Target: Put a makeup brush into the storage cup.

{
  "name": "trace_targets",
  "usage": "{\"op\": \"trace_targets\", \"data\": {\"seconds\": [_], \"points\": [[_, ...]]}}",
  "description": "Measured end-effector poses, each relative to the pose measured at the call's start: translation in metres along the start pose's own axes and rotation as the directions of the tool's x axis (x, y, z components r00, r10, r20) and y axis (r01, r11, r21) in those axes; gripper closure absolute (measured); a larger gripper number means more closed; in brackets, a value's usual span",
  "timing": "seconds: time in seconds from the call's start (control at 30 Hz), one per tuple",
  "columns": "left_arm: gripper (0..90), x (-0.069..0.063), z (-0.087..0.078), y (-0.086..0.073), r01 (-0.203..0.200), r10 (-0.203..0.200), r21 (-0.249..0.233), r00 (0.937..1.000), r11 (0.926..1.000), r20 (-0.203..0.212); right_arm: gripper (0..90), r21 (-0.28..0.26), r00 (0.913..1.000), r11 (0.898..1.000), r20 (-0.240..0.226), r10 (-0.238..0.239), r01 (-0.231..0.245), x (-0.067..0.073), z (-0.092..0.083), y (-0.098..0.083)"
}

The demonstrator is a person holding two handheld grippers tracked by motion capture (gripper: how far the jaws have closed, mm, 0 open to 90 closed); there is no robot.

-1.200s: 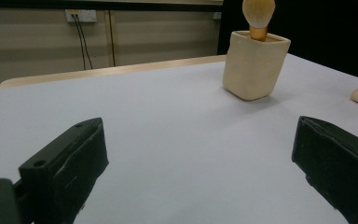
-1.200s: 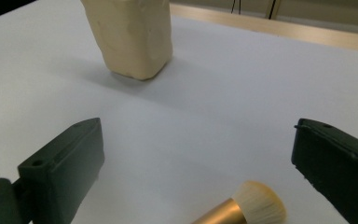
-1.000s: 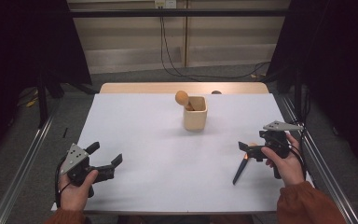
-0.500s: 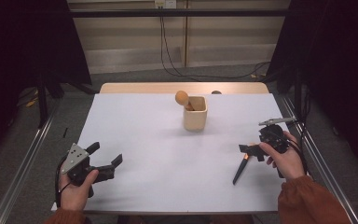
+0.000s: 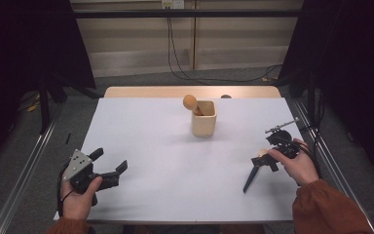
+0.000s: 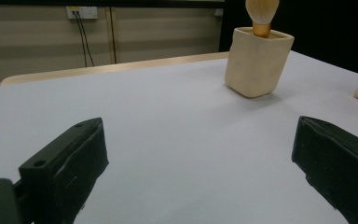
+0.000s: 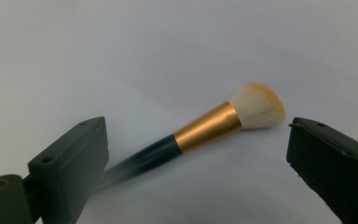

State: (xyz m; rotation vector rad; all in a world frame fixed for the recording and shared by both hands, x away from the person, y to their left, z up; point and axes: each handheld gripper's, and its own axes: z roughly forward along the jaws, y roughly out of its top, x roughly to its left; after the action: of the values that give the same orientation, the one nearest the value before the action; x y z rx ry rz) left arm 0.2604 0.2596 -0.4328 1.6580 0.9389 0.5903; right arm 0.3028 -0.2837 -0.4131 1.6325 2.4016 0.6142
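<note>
The brush point(image 7: 200, 135) lies flat on the white table point(image 5: 175, 165) at its right side, well apart from the cup point(image 5: 204, 118) near the far edge, where a second brush point(image 5: 191, 102) already stands head up. It looks light and stiff along its dark handle and gold ferrule, with a soft pale head that would crush or splay if pinched, and the smooth round handle may roll or slip, so the ferrule or the handle just behind it seems the best place to take hold. The right gripper point(image 7: 196, 163) hovers over the brush with its jaws spread wide, one on each side, touching nothing. The left gripper point(image 5: 108, 168) rests at the near left of the table, jaws likewise wide apart and empty
</note>
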Motion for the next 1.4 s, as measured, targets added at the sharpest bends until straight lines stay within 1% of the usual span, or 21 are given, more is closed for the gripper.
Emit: {"op": "trace_targets", "data": {"seconds": [0.03,0.1,0.13,0.23,0.33,0.37,0.4,0.47,0.53,0.63,0.67,0.7,0.8,0.93,1.0,1.1,1.17,1.2,1.23,1.3,1.4], "points": [[3.2,0.000,0.000,0.000,0.001,-0.001,0.000,1.0000,1.0000,0.001,5.1,0.024,0.9999,1.000,0.006,-0.013,0.013,0.000,0.000,0.001],[3.2,0.000,0.000,0.000,-0.002,0.002,0.001,1.0000,1.0000,0.003,5.2,0.058,0.9998,0.998,0.005,-0.017,0.017,0.000,0.001,0.003],[3.3,0.000,0.000,0.000,-0.003,0.003,0.002,1.0000,1.0000,0.004,5.3,0.082,0.9999,0.997,0.006,-0.014,0.013,0.001,0.002,0.004],[3.2,-0.001,0.000,0.000,-0.010,0.010,0.004,0.9999,0.9999,0.002,4.9,0.120,0.9999,0.993,0.016,-0.003,0.001,0.003,0.005,0.006],[3.2,-0.001,0.000,0.000,-0.012,0.012,0.008,0.9999,0.9999,0.002,5.4,0.167,0.9999,0.986,0.007,0.011,-0.012,0.003,0.011,0.007],[3.2,-0.001,0.000,0.000,-0.010,0.010,0.007,0.9999,0.9999,0.003,5.3,0.175,0.9999,0.985,0.016,0.006,-0.009,0.003,0.013,0.007],[3.2,-0.001,0.000,0.000,-0.009,0.009,0.005,1.0000,0.9999,0.003,5.1,0.187,0.9997,0.982,0.017,0.017,-0.020,0.005,0.013,0.007],[3.2,-0.001,0.000,0.000,-0.011,0.011,0.006,0.9999,0.9999,0.003,5.0,0.196,0.9999,0.980,0.005,0.015,-0.016,0.005,0.016,0.008],[3.2,-0.001,0.000,0.000,-0.012,0.012,0.008,0.9999,0.9999,0.004,5.1,0.226,0.9994,0.974,0.000,0.035,-0.034,0.006,0.019,0.008],[3.2,-0.001,0.000,0.000,-0.013,0.013,0.009,0.9999,0.9999,0.003,6.0,0.247,0.9984,0.968,0.020,0.052,-0.055,0.006,0.023,0.009],[3.2,-0.001,0.000,0.000,-0.018,0.018,0.011,0.9998,0.9998,0.004,6.0,0.255,0.9977,0.964,0.019,0.065,-0.068,0.007,0.024,0.009],[3.3,-0.001,0.000,0.000,-0.015,0.015,0.010,0.9999,0.9998,0.003,6.4,0.256,0.9979,0.964,0.018,0.062,-0.064,0.006,0.025,0.009],[3.2,-0.001,0.001,0.000,-0.017,0.017,0.012,0.9999,0.9998,0.004,7.7,0.265,0.9968,0.961,0.025,0.076,-0.080,0.007,0.029,0.010],[3.2,-0.002,0.000,0.000,-0.007,0.007,0.005,1.0000,1.0000,0.007,13.0,0.274,0.9940,0.956,0.016,0.109,-0.109,0.007,0.032,0.011],[3.3,-0.002,0.001,0.000,-0.012,0.012,0.006,0.9999,0.9999,0.008,14.1,0.270,0.9934,0.956,0.019,0.113,-0.114,0.009,0.033,0.011],[3.2,-0.002,0.001,0.000,-0.013,0.013,0.008,0.9999,0.9999,0.008,16.7,0.284,0.9904,0.949,0.016,0.137,-0.136,0.010,0.037,0.009],[3.2,-0.002,0.001,0.000,-0.011,0.011,0.006,0.9999,0.9999,0.010,22.5,0.291,0.9886,0.945,0.019,0.149,-0.148,0.008,0.038,0.009],[3.2,-0.001,0.001,0.000,-0.001,0.001,0.006,0.9998,1.0000,0.018,23.2,0.292,0.9877,0.944,0.020,0.155,-0.154,0.007,0.039,0.009],[3.2,-0.001,0.001,-0.001,0.012,-0.012,0.006,0.9997,0.9999,0.022,24.2,0.289,0.9875,0.945,0.017,0.157,-0.155,0.006,0.040,0.010],[3.2,-0.001,0.001,-0.001,0.001,-0.001,0.012,0.9999,0.9999,0.012,26.2,0.291,0.9850,0.941,0.025,0.171,-0.171,0.006,0.040,0.011],[3.2,-0.001,0.001,-0.001,-0.001,0.001,0.012,0.9999,0.9999,0.012,28.9,0.287,0.9846,0.942,0.024,0.173,-0.173,0.006,0.041,0.011]]}}
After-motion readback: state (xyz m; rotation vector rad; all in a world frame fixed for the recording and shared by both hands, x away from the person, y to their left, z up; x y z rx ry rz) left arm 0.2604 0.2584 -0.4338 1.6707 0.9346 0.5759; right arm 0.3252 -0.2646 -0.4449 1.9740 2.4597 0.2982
